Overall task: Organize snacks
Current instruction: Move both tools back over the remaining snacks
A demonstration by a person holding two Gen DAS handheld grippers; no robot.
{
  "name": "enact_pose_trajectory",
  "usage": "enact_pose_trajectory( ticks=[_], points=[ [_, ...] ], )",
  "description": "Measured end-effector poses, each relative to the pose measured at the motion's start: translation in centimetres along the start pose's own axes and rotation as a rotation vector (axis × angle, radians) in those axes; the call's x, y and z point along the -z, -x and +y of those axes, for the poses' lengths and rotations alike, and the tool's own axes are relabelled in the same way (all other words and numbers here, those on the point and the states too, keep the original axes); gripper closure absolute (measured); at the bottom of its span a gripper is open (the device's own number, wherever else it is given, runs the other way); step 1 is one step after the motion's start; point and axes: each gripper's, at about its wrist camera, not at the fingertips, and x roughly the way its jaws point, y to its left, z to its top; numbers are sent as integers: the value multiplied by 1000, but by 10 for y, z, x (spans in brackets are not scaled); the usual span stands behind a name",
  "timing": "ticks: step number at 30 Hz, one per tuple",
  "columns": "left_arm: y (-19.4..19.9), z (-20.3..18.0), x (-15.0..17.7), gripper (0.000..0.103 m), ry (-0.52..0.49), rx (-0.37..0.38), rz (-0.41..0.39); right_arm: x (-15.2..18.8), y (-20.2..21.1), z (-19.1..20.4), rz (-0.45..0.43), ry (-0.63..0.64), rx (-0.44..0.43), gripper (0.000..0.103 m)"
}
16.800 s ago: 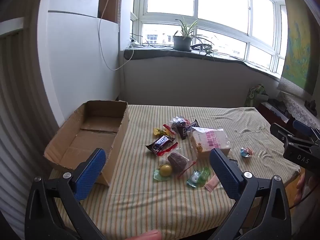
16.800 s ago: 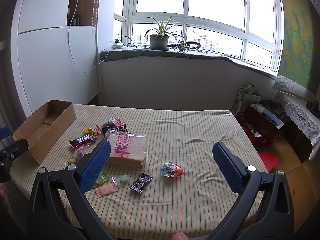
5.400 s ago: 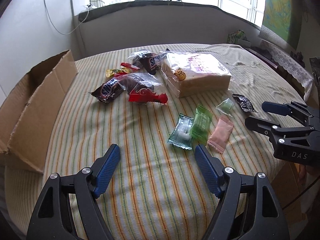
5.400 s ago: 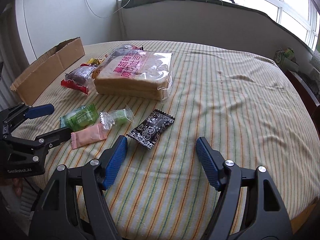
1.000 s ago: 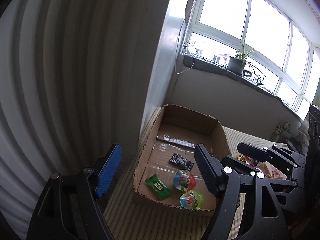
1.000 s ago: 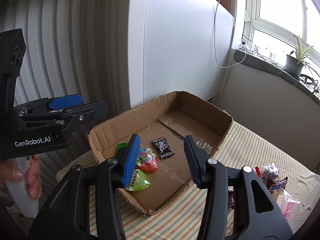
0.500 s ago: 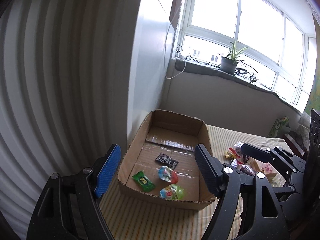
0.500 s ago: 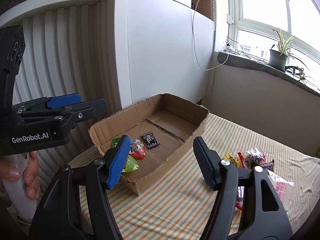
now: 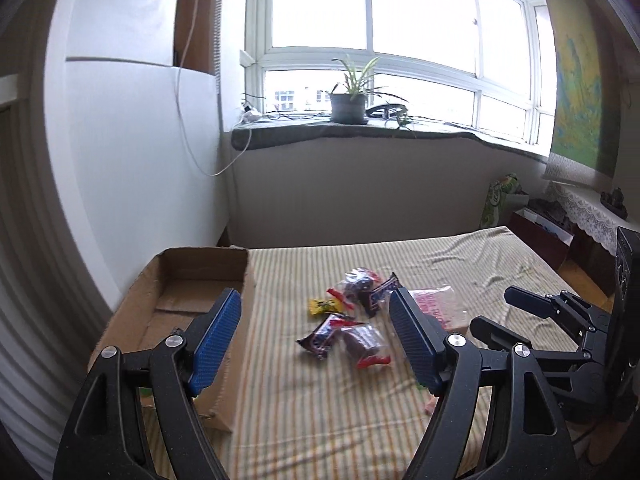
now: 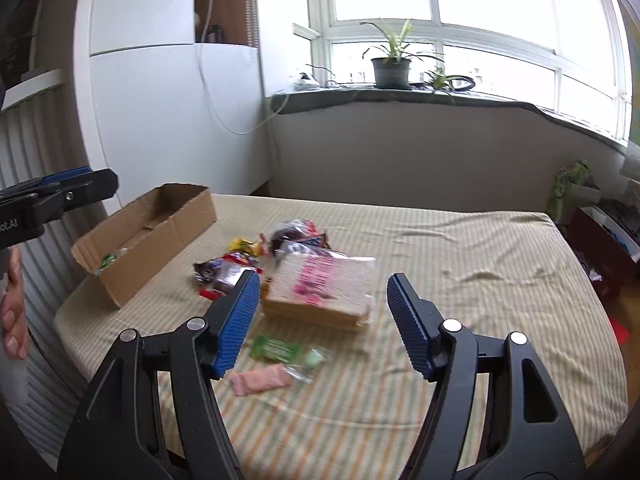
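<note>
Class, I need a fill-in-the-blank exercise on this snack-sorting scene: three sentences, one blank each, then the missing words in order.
1. The open container at the left edge of the bed is a ____ box.
2. The large clear bag with pink print holds sliced ____.
3. Between the fingers of the right gripper there is ____ held.

Missing words: cardboard; bread; nothing
</note>
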Motion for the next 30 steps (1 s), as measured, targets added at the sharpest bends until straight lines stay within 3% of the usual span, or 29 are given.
enact_pose_trajectory(
  ticks=[5, 17, 24, 30],
  points=[
    [-1, -38, -3, 26, -67, 44, 9, 10, 15, -34, -4, -45, 35, 34],
    [3, -52, -3, 26, -92, 63, 10, 13, 11, -20, 7, -19, 20, 34],
    [-16, -54, 14, 26, -84, 94, 64, 27, -5, -21, 62, -17, 29, 34],
    [-43, -64, 47, 26, -90, 139, 146, 61, -26, -20, 150, -28, 20, 34]
  ],
)
